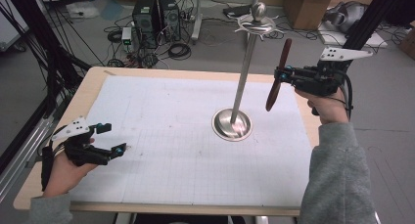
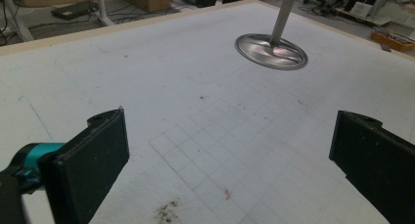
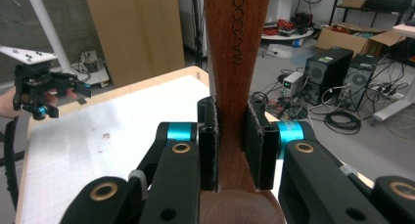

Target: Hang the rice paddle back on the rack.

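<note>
At the left of the high view, the left tool (image 1: 111,138) is being held low over the near-left part of the counter (image 1: 93,89), its jaws spread wide with nothing between them; in the left gripper view only the white gridded sheet (image 2: 195,87) is being framed between the two pads. It is being kept well apart from the work, so the right hand is judged the nearer one by far.

Toward the middle, a steel stand (image 1: 244,72) is being carried on a round base (image 1: 232,124) resting on the sheet, its pole rising to a ring of hooks (image 1: 254,24) under a ball top.

At the right, a wooden utensil (image 1: 278,75) is being pinched near its middle by the right tool (image 1: 286,76), whose jaws are pressed together on the handle (image 3: 235,87). The long axis is being held nearly upright, leaning slightly. The pole lies just to the left of the utensil, and the hooks lie up and to the left of its upper end.

Open room is being left on every side of the stand; the counter's right edge is lying near below the right hand.
</note>
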The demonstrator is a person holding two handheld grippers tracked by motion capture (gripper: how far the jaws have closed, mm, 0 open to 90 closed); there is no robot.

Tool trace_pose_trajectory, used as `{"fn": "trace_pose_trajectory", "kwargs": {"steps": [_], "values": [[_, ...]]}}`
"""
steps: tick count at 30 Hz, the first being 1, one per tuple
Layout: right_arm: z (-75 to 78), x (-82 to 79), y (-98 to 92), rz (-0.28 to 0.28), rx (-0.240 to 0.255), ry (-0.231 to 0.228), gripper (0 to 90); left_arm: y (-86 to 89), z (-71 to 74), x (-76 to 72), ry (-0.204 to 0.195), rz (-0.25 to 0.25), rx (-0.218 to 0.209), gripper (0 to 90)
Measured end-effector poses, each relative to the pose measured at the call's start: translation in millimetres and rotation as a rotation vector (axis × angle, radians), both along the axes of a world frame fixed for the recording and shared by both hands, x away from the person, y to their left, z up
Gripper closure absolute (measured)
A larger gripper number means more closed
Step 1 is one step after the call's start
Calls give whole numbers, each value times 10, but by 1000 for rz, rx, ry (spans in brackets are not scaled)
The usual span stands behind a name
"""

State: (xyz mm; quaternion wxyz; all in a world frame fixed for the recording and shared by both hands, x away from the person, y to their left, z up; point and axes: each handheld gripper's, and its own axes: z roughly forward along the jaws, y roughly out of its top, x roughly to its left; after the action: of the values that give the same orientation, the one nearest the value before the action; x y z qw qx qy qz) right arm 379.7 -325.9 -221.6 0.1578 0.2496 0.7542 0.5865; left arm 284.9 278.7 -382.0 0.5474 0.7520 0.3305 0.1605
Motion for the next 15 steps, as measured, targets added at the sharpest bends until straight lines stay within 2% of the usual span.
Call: {"fn": "trace_pose_trajectory", "kwargs": {"steps": [15], "values": [[109, 17, -28, -10, 26, -11, 778, 20, 1, -9, -1, 3, 2, 18]]}}
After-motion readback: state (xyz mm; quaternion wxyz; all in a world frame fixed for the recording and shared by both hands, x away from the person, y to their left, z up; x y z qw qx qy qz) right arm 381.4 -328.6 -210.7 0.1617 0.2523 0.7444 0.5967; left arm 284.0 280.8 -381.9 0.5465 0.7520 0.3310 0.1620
